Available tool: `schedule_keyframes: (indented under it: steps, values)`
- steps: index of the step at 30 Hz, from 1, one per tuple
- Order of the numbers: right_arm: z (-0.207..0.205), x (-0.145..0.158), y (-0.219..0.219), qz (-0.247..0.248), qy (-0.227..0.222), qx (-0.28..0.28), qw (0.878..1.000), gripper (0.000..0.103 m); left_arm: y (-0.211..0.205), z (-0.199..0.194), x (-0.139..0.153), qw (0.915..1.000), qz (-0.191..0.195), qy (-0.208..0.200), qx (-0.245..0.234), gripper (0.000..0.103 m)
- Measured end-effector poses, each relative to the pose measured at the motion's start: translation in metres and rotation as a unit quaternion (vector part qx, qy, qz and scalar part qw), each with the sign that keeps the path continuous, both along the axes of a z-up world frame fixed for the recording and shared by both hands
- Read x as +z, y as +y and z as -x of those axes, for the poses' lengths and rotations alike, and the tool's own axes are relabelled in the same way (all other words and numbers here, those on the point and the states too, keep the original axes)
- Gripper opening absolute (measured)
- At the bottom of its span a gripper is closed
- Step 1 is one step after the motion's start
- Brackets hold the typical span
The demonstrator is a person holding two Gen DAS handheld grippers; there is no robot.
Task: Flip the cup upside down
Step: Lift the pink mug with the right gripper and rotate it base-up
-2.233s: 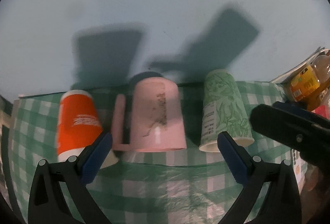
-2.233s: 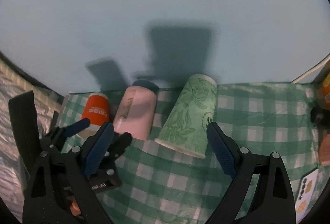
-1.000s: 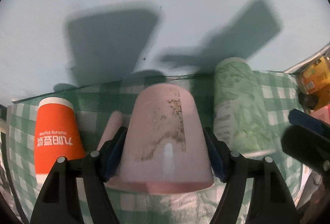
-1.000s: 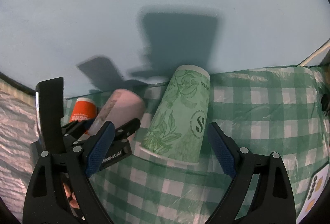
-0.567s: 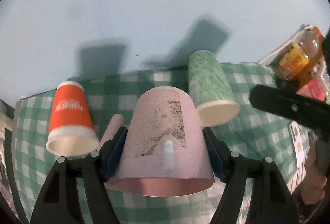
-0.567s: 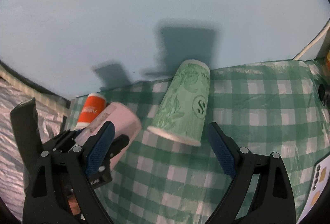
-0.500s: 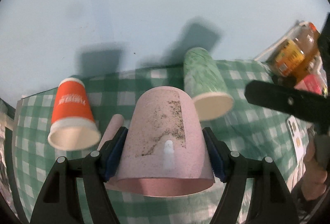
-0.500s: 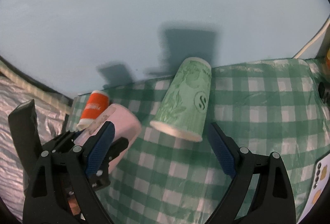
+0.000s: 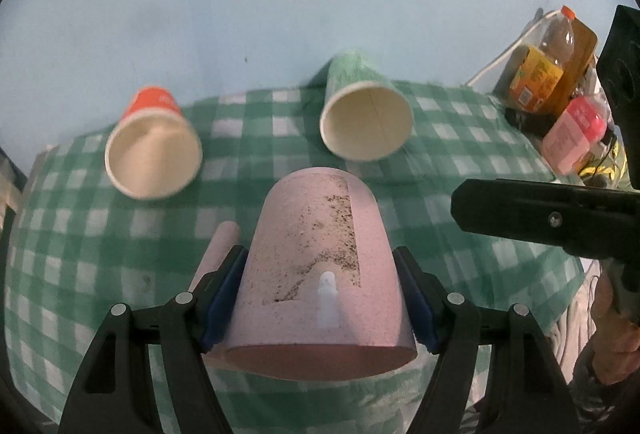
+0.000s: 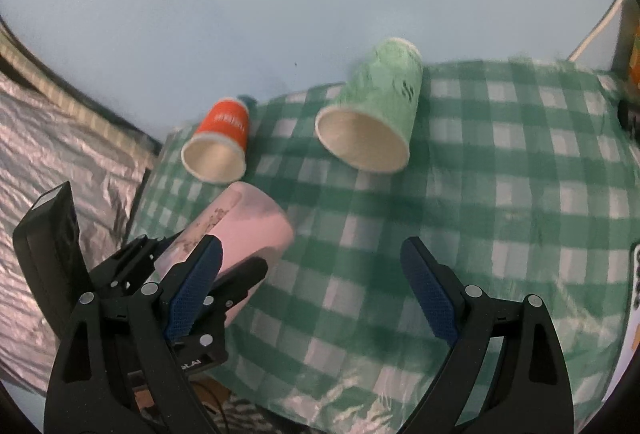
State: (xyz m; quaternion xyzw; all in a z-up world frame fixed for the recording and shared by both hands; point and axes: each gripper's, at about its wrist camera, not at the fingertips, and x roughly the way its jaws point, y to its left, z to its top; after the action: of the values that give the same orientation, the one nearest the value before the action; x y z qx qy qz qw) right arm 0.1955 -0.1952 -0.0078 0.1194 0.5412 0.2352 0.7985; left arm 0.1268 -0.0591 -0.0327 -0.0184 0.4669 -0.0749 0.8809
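The left gripper (image 9: 320, 298) has the pink cup (image 9: 320, 270) pinched between its blue pads (image 9: 224, 294), jaws closed tight against both sides of the cup's body, and the cup is up off the green checked tablecloth (image 9: 80, 234). From the left wrist view its closed base points away from the camera and its open rim sits nearest the lens, with the handle (image 9: 218, 254) running along the left side just outside the left pad. The right wrist view catches the same pink cup (image 10: 244, 230) lying tilted in the left gripper (image 10: 192, 274), above the tablecloth's (image 10: 500, 194) left edge. The right gripper (image 10: 308, 286) hangs with its jaws spread wide and nothing between them, over the near part of the cloth. Toward the far edge, the orange paper cup (image 9: 154, 150) sits at the left and the green paper cup (image 9: 366, 114) at the middle, both showing their open mouths to the cameras, well apart from each other. At the far right corner, off the cloth, a bottle with a yellow label (image 9: 548, 62) stands beside a pink bottle (image 9: 576, 130).
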Motion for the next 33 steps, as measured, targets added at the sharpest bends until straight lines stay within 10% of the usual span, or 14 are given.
schedule_keyframes:
  steps: [14, 33]
  values:
    - [0.008, -0.027, -0.004, -0.008, 0.039, 0.0, 0.999, 0.092, -0.008, 0.005, -0.027, 0.9987, 0.016, 0.048, -0.008, 0.082]
    - [-0.005, -0.047, 0.033, -0.046, 0.12, 0.019, 0.991, 0.092, 0.066, 0.025, 0.008, 0.9941, 0.097, 0.042, 0.023, 0.09]
